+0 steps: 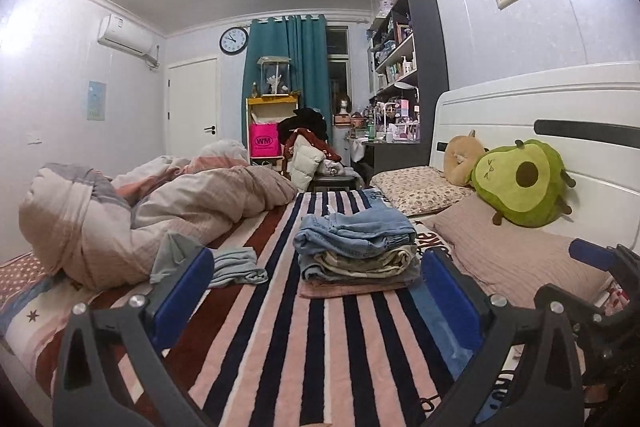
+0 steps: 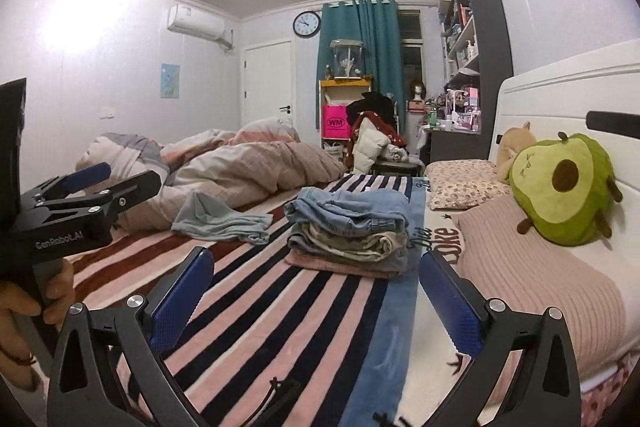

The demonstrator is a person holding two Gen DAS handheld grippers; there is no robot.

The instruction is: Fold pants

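Left gripper (image 1: 316, 291), blue pads spread wide and empty, above the striped blanket (image 1: 280, 347). Folded pants stack (image 1: 354, 247) at 12 o'clock; loose garment (image 2: 222, 217) at its 9 o'clock. Right gripper (image 2: 316, 291) equally wide, empty.

The left gripper (image 1: 316, 291), black-framed with blue textured pads, has its jaws spread wide apart and grips nothing. The right gripper (image 2: 314, 291), of the same black frame and blue pads, is likewise spread wide and carries nothing. In the right wrist view the left gripper appears at the left edge, held level by the person's bare left hand (image 2: 28, 303) wrapped around its handle.
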